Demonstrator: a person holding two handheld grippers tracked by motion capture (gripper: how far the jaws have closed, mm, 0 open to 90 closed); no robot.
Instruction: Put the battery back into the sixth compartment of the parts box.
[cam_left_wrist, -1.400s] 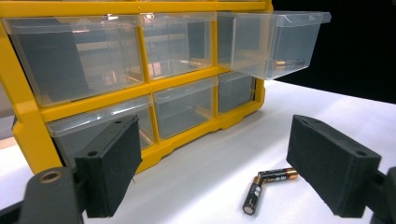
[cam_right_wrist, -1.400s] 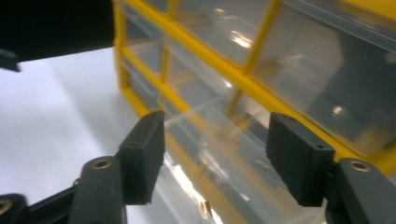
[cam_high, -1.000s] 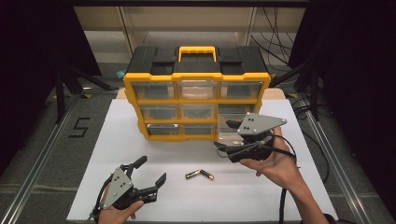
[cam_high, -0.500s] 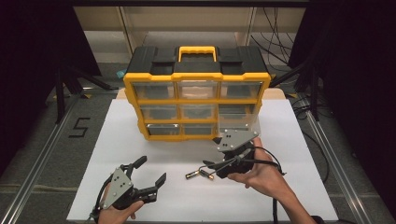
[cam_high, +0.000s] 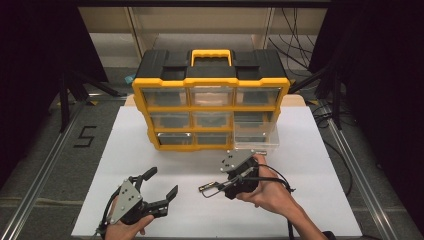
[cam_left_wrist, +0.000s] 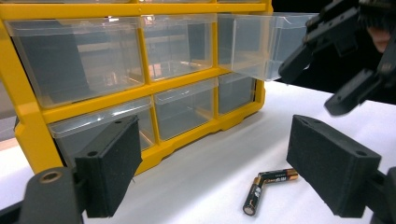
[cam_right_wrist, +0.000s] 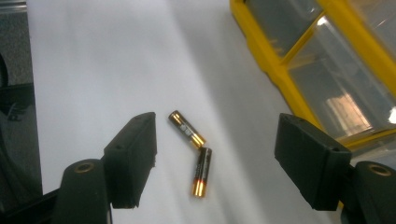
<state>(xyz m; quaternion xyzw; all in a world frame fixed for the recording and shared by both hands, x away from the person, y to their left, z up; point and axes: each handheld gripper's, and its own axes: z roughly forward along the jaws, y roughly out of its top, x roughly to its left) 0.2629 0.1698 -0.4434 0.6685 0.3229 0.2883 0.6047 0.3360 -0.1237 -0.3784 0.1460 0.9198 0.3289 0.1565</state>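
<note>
Two AA batteries (cam_high: 207, 188) lie end to end in a shallow V on the white board, in front of a yellow and black drawer organizer (cam_high: 210, 82). Its middle-row right clear drawer (cam_high: 256, 136) is pulled out. My right gripper (cam_high: 220, 186) is open, its jaws low over the board on either side of the batteries (cam_right_wrist: 194, 149), apart from them. My left gripper (cam_high: 161, 182) stands open at the front left and holds nothing. In the left gripper view the batteries (cam_left_wrist: 268, 186) lie ahead, with the right gripper (cam_left_wrist: 345, 60) above them and the open drawer (cam_left_wrist: 261, 42) behind.
The white board (cam_high: 125, 145) ends in a front edge close to both hands. Metal rails and grey floor run along each side, with a "5" mark (cam_high: 85, 136) at the left. Cables (cam_high: 300, 45) trail behind the organizer at the right.
My right gripper has come down and left from beside the pulled-out drawer to the batteries, staying open. The left gripper has not moved.
</note>
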